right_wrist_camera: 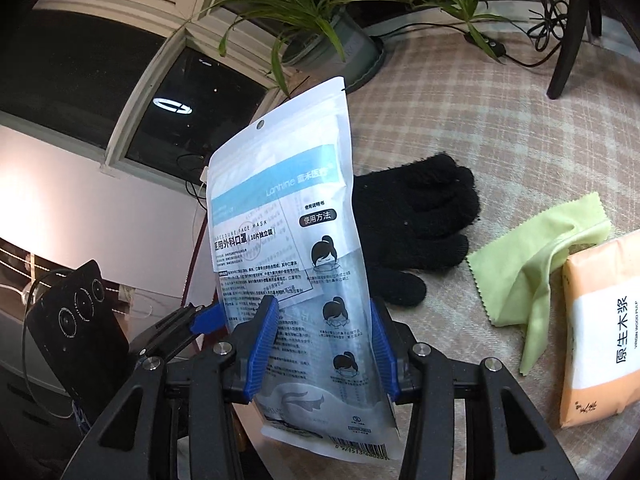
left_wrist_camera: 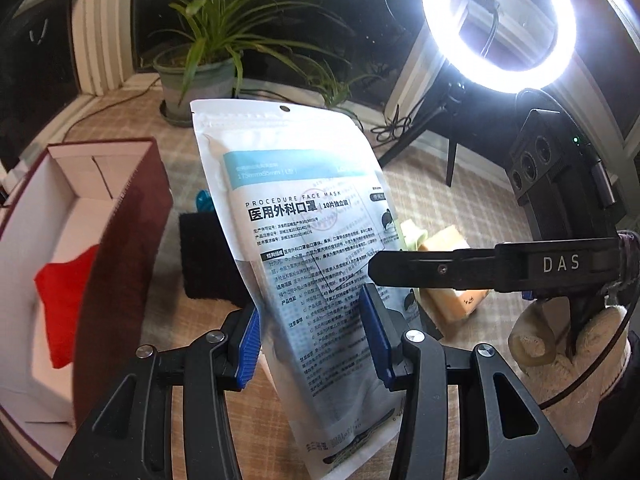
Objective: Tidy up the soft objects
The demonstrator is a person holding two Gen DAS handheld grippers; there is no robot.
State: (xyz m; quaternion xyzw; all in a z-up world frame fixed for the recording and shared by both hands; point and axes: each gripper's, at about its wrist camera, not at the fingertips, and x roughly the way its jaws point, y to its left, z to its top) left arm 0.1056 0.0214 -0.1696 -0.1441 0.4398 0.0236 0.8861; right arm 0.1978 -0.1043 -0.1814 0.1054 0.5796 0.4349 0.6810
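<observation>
Mask pouch (left_wrist_camera: 308, 248) stands upright between both sets of tongs, long axis vertical, hang-hole end up.

Left tongs (left_wrist_camera: 314, 344): blue pads sit on either side of the pouch's lower half. The left pad touches the pouch edge; the right pad appears to lie over its face. Whether they truly bear on it is uncertain from this view.

Right tongs (right_wrist_camera: 324, 340): narrowed onto the pouch, pads against both side edges of its lower half; this looks like the firmer hold. In the left view the right tongs' finger comes in from the right, crossing the pouch at mid-height.

Open box (left_wrist_camera: 86, 264), dark red outside and white inside, lies to the left of the left tongs, with a red soft item (left_wrist_camera: 66, 314) already in it. Judgement: the pouch goes leftward into the box, and the left tongs are the nearer to it.

Beyond the right tongs on the table (right_wrist_camera: 500, 120): black glove (right_wrist_camera: 416, 220), green cloth (right_wrist_camera: 540, 264), tissue pack (right_wrist_camera: 600, 332) further right, not yet sorted.
</observation>
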